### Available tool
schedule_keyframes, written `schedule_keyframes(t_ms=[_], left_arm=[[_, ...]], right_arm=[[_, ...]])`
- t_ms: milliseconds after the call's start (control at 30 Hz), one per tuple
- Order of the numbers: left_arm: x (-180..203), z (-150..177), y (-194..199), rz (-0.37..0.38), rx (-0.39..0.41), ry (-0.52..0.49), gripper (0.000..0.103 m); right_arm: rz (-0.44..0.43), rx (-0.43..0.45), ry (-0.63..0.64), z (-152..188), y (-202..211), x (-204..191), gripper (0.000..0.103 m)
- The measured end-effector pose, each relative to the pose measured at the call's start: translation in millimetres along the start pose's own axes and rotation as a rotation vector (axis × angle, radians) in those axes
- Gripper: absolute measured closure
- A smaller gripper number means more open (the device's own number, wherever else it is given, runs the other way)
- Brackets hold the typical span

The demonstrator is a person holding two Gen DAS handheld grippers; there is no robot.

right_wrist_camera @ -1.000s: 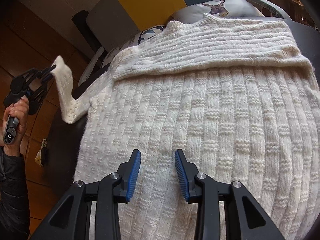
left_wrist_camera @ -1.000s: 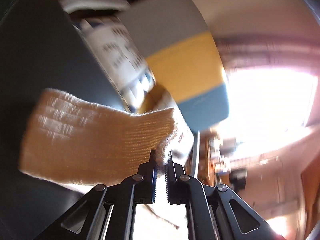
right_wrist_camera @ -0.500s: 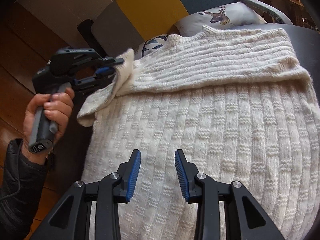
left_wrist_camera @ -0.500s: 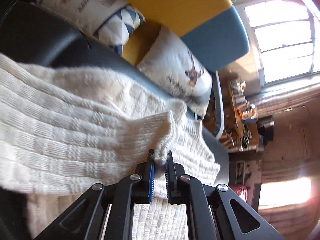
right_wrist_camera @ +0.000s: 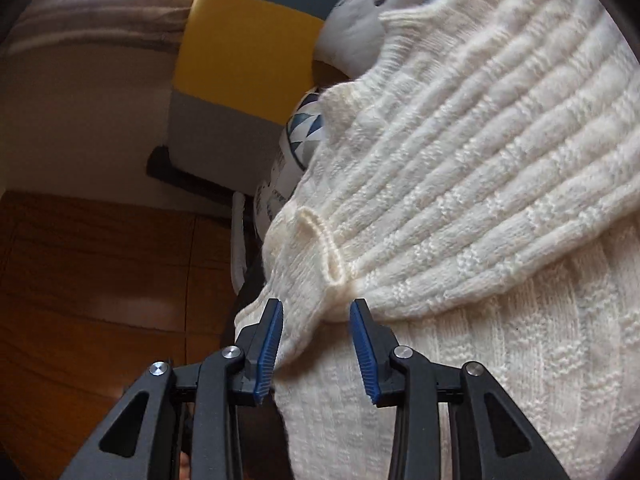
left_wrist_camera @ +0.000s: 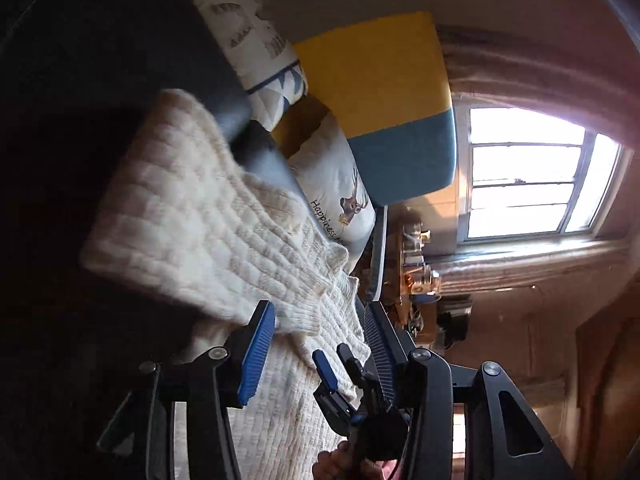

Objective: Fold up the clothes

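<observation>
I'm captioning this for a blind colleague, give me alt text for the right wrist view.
An open right tool straddles the folded sleeve cuff of a cream knit sweater. Behind lie pillows, a yellow cushion and wooden floor.

One line of writing can be read: the word "Happiness" in dark script on the white deer cushion (left_wrist_camera: 336,184), running slantwise along the cushion's lower edge, at about seven o'clock from the little brown deer printed on it. More letters follow the word, but the cream sweater (left_wrist_camera: 224,240) covers them. The second cushion (left_wrist_camera: 256,32), at about eleven o'clock from the first, carries grey printed marks that may be lettering; they are too blurred to make out. From the right wrist camera the same cushions show no legible words.
</observation>
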State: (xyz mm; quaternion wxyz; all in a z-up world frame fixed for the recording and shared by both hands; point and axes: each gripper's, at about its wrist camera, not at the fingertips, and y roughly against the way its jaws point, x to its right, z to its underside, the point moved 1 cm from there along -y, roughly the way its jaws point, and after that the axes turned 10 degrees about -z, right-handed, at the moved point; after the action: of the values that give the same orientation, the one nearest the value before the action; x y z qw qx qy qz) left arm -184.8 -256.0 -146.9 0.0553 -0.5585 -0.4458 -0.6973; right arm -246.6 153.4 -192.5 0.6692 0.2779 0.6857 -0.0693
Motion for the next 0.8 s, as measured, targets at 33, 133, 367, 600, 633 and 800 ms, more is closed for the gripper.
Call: schedule_keyframes(t_ms=[33, 133, 367, 600, 633, 800], left_arm=[[-13, -1, 4, 0.005, 0.004, 0.026, 0.056], [-44, -3, 10, 0.029, 0.016, 0.085, 0.056], [-87, -10, 8, 0.148, 0.015, 0.261, 0.056], [-83, -9, -21, 0.212, 0.027, 0.36, 0.055], [-81, -9, -26, 0.219, 0.028, 0.371, 0.055], [-66, -6, -53, 0.22, 0.033, 0.401, 0.054]], right_arm=[[-0.001, 0.014, -0.02, -1, -4, 4, 0.067], [-0.03, 0.039, -0.053, -3, -16, 7, 0.067], [0.013, 0.025, -0.033, -2, -54, 5, 0.069], [0.175, -0.066, 0.097, -9, -65, -21, 0.095], [0.202, -0.08, 0.154, -9, -67, -32, 0.095], [0.303, -0.136, 0.459, -8, -83, -106, 0.096]])
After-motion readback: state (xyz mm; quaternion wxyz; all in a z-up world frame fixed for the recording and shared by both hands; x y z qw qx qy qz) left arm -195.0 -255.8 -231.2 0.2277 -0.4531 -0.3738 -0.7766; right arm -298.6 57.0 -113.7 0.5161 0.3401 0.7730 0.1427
